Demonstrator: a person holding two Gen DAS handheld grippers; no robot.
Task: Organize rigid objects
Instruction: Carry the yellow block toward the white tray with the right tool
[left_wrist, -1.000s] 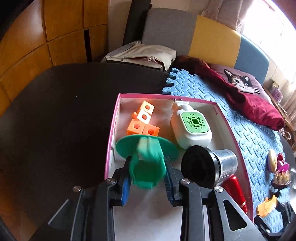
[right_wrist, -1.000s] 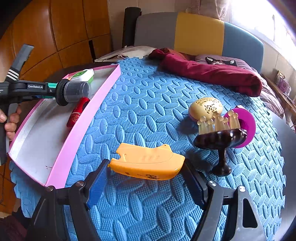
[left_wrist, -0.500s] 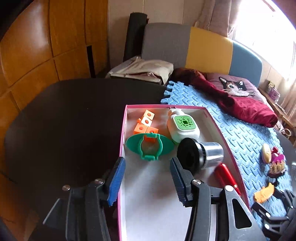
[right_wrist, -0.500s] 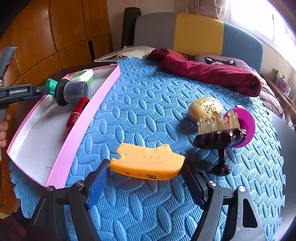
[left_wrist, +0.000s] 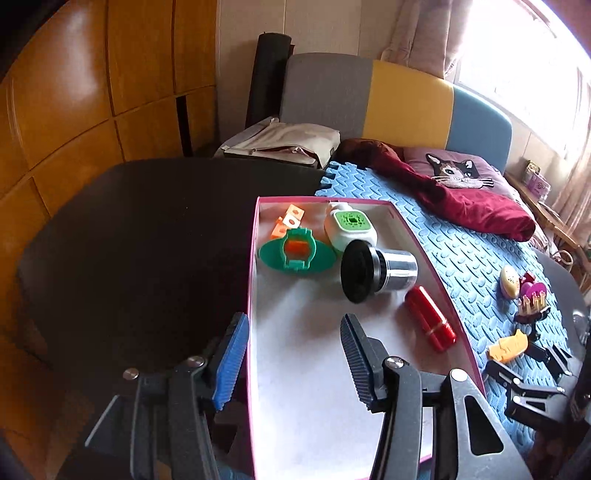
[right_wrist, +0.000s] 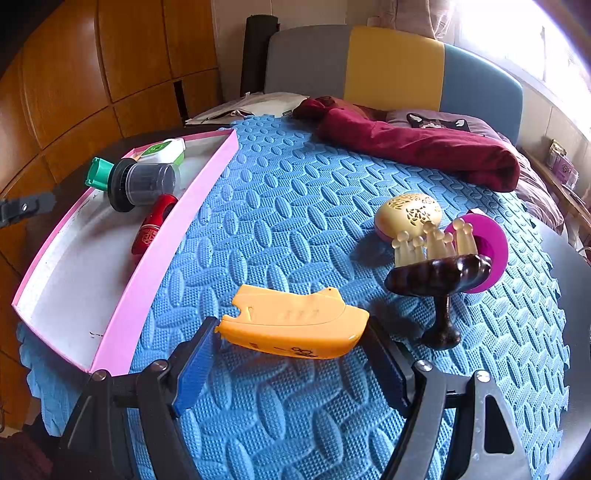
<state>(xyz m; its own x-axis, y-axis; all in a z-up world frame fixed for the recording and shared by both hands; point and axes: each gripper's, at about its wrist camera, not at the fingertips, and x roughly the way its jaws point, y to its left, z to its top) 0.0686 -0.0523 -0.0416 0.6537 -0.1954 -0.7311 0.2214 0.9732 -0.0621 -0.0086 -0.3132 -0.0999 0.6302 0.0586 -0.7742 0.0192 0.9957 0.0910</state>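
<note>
Resting in the shallow pink-walled cardboard tray (left_wrist: 413, 236) are a glossy green plastic disc with a raised square collar (left_wrist: 297, 253), small orange plastic cubes (left_wrist: 286, 223) partly behind it, a smooth white plug-in device with a green perforated face (left_wrist: 351, 227), a black-flanged cylinder with a shiny metal barrel (left_wrist: 376, 269) and a glossy red tube (left_wrist: 430, 319); the tray sits on a dark tabletop (left_wrist: 140, 236) at the edge of a blue embossed foam mat (right_wrist: 295, 206). A second ago the left gripper (left_wrist: 291, 354) pinched the green disc's collar; its ribbed blue pads have since opened and drawn back, now spread and empty, straddling the tray's near left wall, the disc lying flat well ahead of them. The right gripper (right_wrist: 291, 349) has not changed; its pads press both ends of a smooth orange-yellow plastic piece with a notched outline (right_wrist: 295, 323) low over the mat; beside it stand a dark polished wooden massager with pale rounded knobs (right_wrist: 439, 269), a cream pierced egg-shaped case (right_wrist: 408, 214) and a magenta disc (right_wrist: 487, 247).
</note>
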